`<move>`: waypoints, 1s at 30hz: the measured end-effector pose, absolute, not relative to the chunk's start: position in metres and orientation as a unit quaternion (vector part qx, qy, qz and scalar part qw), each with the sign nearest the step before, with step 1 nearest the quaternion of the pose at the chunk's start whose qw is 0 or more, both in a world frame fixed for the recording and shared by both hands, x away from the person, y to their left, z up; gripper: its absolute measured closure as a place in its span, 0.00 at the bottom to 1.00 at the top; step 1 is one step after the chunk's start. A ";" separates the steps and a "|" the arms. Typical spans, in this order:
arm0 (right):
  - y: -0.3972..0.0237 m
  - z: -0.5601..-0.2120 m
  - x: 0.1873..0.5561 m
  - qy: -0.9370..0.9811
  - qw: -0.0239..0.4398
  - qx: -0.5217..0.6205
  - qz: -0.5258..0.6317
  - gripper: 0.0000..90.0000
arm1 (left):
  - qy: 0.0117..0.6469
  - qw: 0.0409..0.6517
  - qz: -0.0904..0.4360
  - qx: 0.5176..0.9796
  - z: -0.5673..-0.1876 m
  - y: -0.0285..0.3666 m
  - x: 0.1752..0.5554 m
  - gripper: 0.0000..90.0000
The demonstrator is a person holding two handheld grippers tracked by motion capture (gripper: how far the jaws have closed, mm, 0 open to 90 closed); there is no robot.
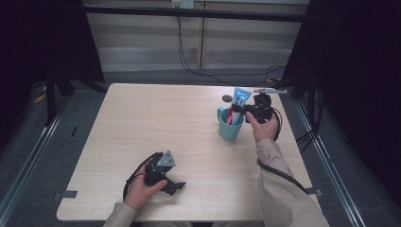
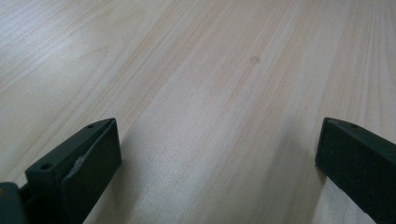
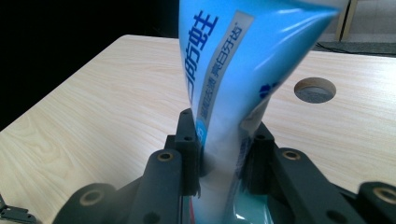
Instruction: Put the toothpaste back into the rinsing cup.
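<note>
A teal mug (image 1: pixel 230 126) stands on the right half of the pale wooden table (image 1: pixel 142 123). A blue and white toothpaste tube (image 1: pixel 239 104) stands upright with its lower end inside the mug. My right gripper (image 1: pixel 242 110) is shut on the tube just above the mug's rim; in the right gripper view the tube (image 3: pixel 229 70) is squeezed between the two black jaws of my right gripper (image 3: pixel 222 158). My left gripper (image 1: pixel 174 186) rests low near the table's front edge with nothing in it. Its jaws stand wide apart over bare wood in the left gripper view, where my left gripper (image 2: pixel 217 154) is open.
A round cable hole (image 3: pixel 314 90) is cut in the table behind the mug. Cables (image 1: pixel 189 61) trail on the floor beyond the far edge. Dark curtains and metal frame posts (image 1: pixel 52 90) flank the table on both sides.
</note>
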State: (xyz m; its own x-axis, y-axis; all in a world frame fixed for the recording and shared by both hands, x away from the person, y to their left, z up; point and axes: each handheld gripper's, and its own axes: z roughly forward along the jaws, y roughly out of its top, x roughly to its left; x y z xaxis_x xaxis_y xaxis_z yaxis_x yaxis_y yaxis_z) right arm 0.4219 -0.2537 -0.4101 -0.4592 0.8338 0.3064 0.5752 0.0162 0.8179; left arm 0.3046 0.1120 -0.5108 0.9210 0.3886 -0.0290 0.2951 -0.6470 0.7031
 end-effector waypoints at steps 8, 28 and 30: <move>-0.258 -0.413 0.423 0.691 0.131 0.511 0.494 0.79 | 0.189 0.376 0.062 0.905 -0.511 0.112 0.305 0.00; -0.263 -0.414 0.425 0.687 0.144 0.522 0.485 0.76 | 0.189 0.376 0.062 0.905 -0.511 0.112 0.305 0.00; -0.265 -0.415 0.424 0.684 0.145 0.525 0.485 0.76 | 0.189 0.375 0.062 0.905 -0.511 0.112 0.305 0.00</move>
